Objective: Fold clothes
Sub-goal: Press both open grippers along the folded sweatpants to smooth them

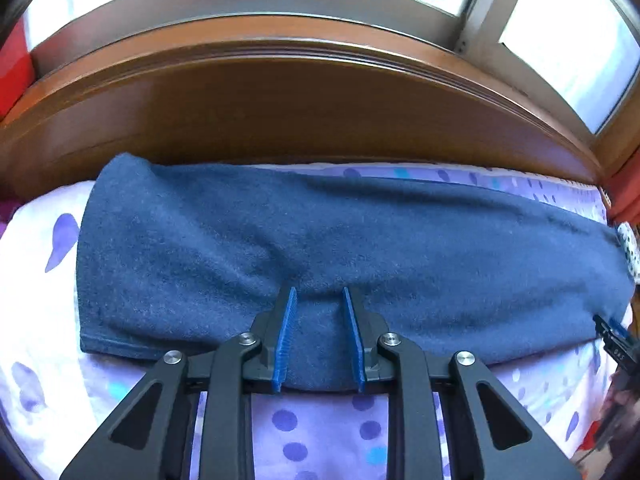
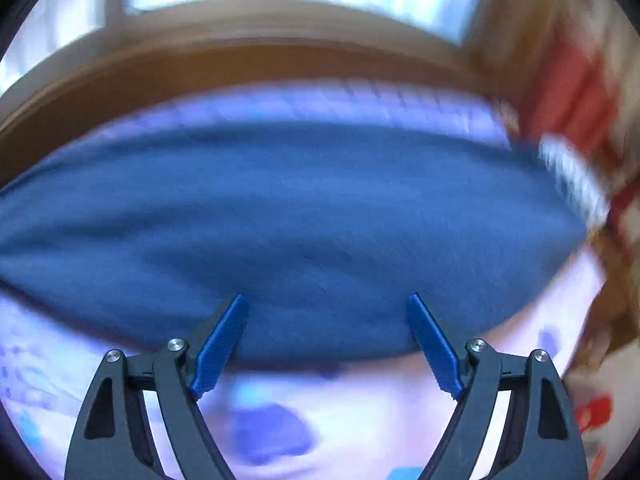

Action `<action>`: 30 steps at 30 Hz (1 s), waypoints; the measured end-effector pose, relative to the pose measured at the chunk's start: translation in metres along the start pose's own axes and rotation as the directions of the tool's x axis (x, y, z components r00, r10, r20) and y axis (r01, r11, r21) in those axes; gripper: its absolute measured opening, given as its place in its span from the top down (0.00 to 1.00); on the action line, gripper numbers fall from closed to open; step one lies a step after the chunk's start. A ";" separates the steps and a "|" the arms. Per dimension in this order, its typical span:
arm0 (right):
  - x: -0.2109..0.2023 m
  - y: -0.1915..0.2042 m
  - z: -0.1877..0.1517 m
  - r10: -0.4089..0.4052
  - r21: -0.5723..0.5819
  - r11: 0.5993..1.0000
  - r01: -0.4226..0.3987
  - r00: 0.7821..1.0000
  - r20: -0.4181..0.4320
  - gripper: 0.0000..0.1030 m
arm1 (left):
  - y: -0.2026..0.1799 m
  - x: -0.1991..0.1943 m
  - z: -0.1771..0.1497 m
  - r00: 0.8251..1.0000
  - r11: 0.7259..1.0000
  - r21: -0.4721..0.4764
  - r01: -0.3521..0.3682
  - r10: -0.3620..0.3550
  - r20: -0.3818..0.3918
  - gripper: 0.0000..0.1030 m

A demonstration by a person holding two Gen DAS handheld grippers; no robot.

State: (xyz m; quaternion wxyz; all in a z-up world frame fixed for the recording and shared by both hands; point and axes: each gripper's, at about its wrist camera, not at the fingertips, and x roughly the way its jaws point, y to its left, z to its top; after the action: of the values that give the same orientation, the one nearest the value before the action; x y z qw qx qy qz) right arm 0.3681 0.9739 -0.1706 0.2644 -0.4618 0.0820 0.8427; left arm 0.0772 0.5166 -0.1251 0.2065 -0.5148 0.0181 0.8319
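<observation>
A dark blue fleece garment (image 1: 320, 232) lies folded in a long band across the bed, parallel to the wooden board behind it. My left gripper (image 1: 319, 290) sits at the middle of the garment's near edge. Its jaws stand narrow, and a bunched fold fills the gap and touches both blue pads (image 1: 285, 336). Creases run out from that spot. In the blurred right wrist view, the garment (image 2: 300, 220) spans the frame. My right gripper (image 2: 328, 298) hovers wide open over its near edge, with nothing pinched. A black and blue part (image 1: 614, 334) at the right edge of the left wrist view looks like that gripper.
The bed sheet (image 1: 320, 432) is white and lilac with purple dots. A brown wooden bed board (image 1: 280, 112) rises directly behind the garment, with a window (image 1: 568, 48) above it. Red objects (image 1: 12, 64) stand at the far left and, in the right wrist view, red items (image 2: 568, 92) at the right.
</observation>
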 end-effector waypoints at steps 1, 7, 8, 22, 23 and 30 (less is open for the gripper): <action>0.002 -0.017 0.000 0.082 0.080 0.993 -0.083 0.997 0.010 0.15 | 0.001 0.000 0.001 1.000 1.000 -0.003 -0.003 0.003 -0.007 0.76; -0.031 -0.055 0.014 0.016 0.064 0.998 -0.026 0.990 0.143 0.16 | -0.010 0.008 0.009 0.999 0.999 0.006 -0.046 0.046 -0.020 0.76; -0.027 -0.066 0.017 0.001 0.080 0.997 -0.012 0.990 0.138 0.16 | -0.009 0.008 0.008 0.999 0.999 -0.001 -0.047 0.047 -0.017 0.76; -0.001 -0.147 0.028 -0.039 0.177 0.984 0.026 0.997 0.067 0.13 | -0.030 0.014 0.001 0.997 0.995 -0.060 -0.083 0.083 0.003 0.76; 0.010 -0.147 0.021 -0.022 0.182 0.983 0.015 0.999 0.032 0.13 | -0.032 0.013 -0.002 0.996 0.994 -0.060 -0.088 0.089 0.005 0.76; -0.007 -0.150 0.026 -0.010 0.225 0.974 -0.015 0.994 0.111 0.13 | -0.055 -0.010 -0.030 0.995 0.993 -0.064 -0.096 0.096 0.007 0.76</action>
State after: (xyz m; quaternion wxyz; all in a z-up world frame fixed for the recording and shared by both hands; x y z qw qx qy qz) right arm 0.4301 1.1084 -0.1345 0.3183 -0.3811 0.1631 0.8526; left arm 0.1269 0.5565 -0.1207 0.1499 -0.5155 0.0154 0.8435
